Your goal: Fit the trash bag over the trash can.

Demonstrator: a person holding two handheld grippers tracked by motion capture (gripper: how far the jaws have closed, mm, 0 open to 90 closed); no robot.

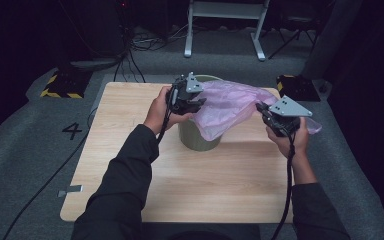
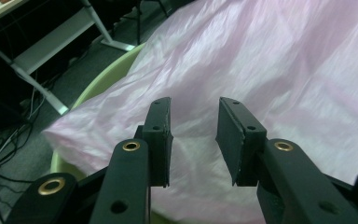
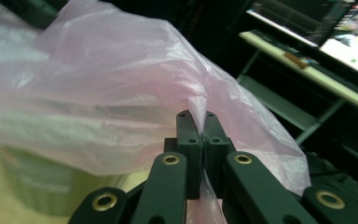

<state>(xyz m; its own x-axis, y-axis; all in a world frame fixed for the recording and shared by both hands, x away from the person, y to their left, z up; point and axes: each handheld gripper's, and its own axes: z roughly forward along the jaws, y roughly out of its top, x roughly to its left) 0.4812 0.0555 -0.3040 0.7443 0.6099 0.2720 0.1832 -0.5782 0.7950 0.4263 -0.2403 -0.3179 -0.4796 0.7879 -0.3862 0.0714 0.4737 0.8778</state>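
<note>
- While the left gripper (image 1: 192,100) hovers at the near-left edge of the pink plastic bag (image 1: 230,105), its jaws stand apart with a gap; in the left gripper view the film lies past the pads (image 2: 161,135), not pinched. We call it released.
- The bag is draped over the green bin (image 1: 199,137) at the table's middle, spilling off toward the right.
- The right gripper (image 1: 267,114) is clenched on the bag's right edge; the right gripper view shows a fold of film caught between the 2 pads (image 3: 189,140).
- Risk 1: the left jaws may close on air or on 1 layer only, since the film is thin and slack, so the mouth won't open over the rim.
- Risk 2: if we pull right too hard, the film could tear or slide off the bin.
- Risk 3: the bin looks light; a sideways tug could tip or drag it.
- Surface: pale wood-grain table (image 1: 130,170), bare apart from the bin.
- Room: dark, grey carpet with a "4" marking (image 1: 72,131), cables (image 1: 135,60), a white desk frame (image 1: 225,30) behind.
</note>
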